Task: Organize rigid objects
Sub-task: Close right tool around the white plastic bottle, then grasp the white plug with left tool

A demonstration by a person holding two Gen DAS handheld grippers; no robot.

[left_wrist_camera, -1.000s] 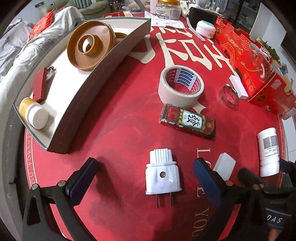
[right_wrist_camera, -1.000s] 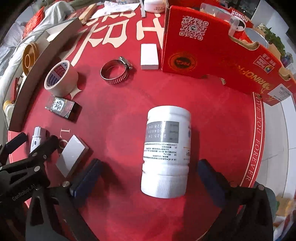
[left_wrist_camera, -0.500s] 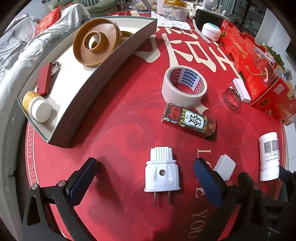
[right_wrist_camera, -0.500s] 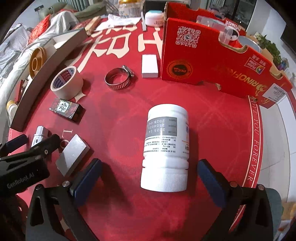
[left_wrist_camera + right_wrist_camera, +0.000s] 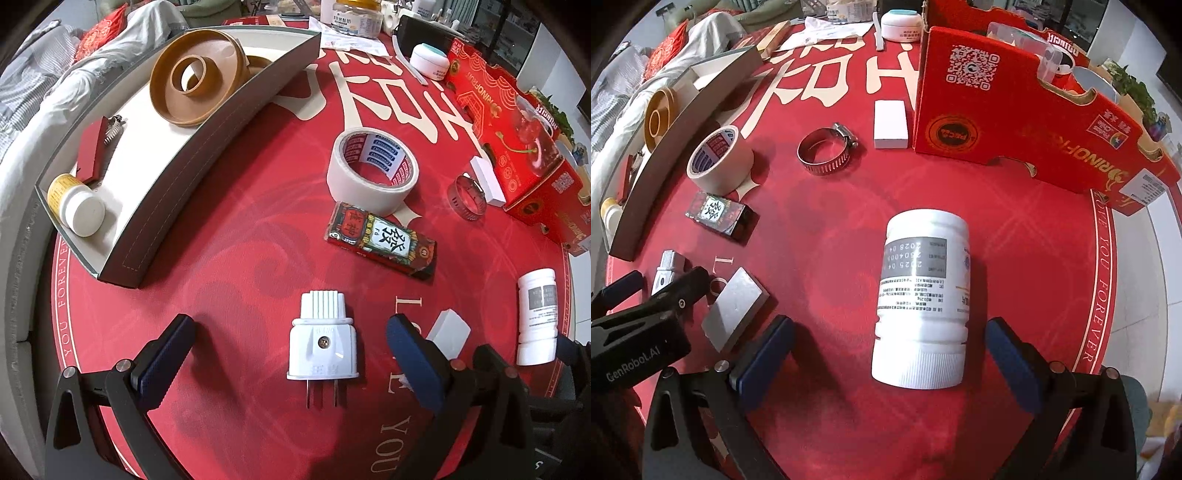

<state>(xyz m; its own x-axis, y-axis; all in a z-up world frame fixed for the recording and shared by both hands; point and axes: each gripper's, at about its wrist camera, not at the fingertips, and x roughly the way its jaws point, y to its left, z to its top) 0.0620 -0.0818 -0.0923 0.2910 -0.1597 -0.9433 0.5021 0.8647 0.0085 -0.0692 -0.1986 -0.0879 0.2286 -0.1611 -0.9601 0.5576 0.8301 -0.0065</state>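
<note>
Left gripper (image 5: 290, 363): my jaws are spread wide and hold nothing; the white plug (image 5: 323, 341) lies flat between them, touching neither pad, prongs pointing to 6 o'clock.
Right gripper (image 5: 888, 354): my jaws are also wide apart; the white bottle (image 5: 921, 306) lies on its side between them, cap toward 6 o'clock, not touched.
Desk (image 5: 240, 229): round, with a red cover.
Tape roll (image 5: 371, 170): at 12 o'clock from the plug, with the printed box (image 5: 380, 240) just before it.
Tray (image 5: 177, 170): at 10 o'clock in the left view; it holds a brown ring, a red clip and a small bottle.
Hose clamp (image 5: 825, 151): at 11 o'clock from the white bottle, beside a white block (image 5: 890, 123).
</note>
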